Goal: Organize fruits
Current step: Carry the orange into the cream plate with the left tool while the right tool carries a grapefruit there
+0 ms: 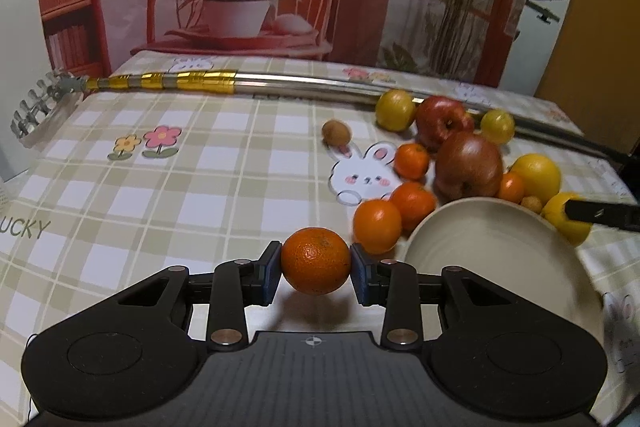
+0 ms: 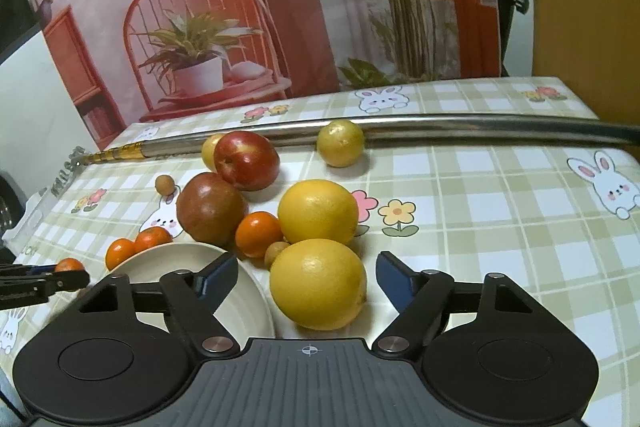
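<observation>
My left gripper (image 1: 316,263) is shut on a mandarin (image 1: 316,251), held a little above the checked tablecloth (image 1: 180,187). Just to its right lies a beige plate (image 1: 500,247) with nothing on it. In the right wrist view my right gripper (image 2: 308,267) stands open around a large yellow citrus (image 2: 318,291) resting on the cloth; neither blue pad touches it. The plate (image 2: 180,259) sits left of that fruit. The left gripper and its mandarin (image 2: 70,264) show at the left edge. Behind are two red apples (image 2: 246,159) (image 2: 210,213), another yellow citrus (image 2: 318,211) and several mandarins.
A long metal pole (image 1: 300,83) with gold tape and a comb-like head lies across the back of the table, against two small yellow fruits (image 2: 340,143). A small brown fruit (image 1: 337,132) lies apart. A printed backdrop stands behind the table. Bare cloth stretches left (image 1: 120,207).
</observation>
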`<state>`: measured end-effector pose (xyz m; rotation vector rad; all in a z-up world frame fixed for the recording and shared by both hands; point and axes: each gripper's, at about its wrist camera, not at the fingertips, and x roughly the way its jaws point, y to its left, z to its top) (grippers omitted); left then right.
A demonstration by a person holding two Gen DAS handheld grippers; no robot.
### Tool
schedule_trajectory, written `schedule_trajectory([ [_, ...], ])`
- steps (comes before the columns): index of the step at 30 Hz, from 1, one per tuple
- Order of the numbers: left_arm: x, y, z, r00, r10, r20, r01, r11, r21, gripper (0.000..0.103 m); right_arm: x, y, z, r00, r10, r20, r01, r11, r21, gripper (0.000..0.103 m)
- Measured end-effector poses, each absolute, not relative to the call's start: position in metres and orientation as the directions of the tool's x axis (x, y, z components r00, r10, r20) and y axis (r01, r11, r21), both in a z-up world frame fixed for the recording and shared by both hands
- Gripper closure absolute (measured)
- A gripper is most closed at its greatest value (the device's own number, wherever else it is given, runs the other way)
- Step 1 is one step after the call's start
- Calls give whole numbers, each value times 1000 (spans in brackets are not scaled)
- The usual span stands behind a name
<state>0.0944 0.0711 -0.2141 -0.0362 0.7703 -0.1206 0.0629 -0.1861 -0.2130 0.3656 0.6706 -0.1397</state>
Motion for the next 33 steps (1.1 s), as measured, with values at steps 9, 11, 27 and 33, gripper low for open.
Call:
schedule_trajectory([
  [9,89,48,-203,725,-212,-655,193,976,-102,65,70,-206,-237,773,64,-631,276,862,426,41],
  [11,89,42,-204,722,-227,-654,211,972,-105,65,70,-210,-244,775,85,-627,283,839,464,43],
  [27,88,17,-226,657,-292,-695,296,948,-118,65,55,-207,-240,770,27,-637,297,869,397,49],
  [33,84,13,-231,640,-294,-710,314,943,-108,65,51,-205,-237,773,24,-634,295,871,393,49],
])
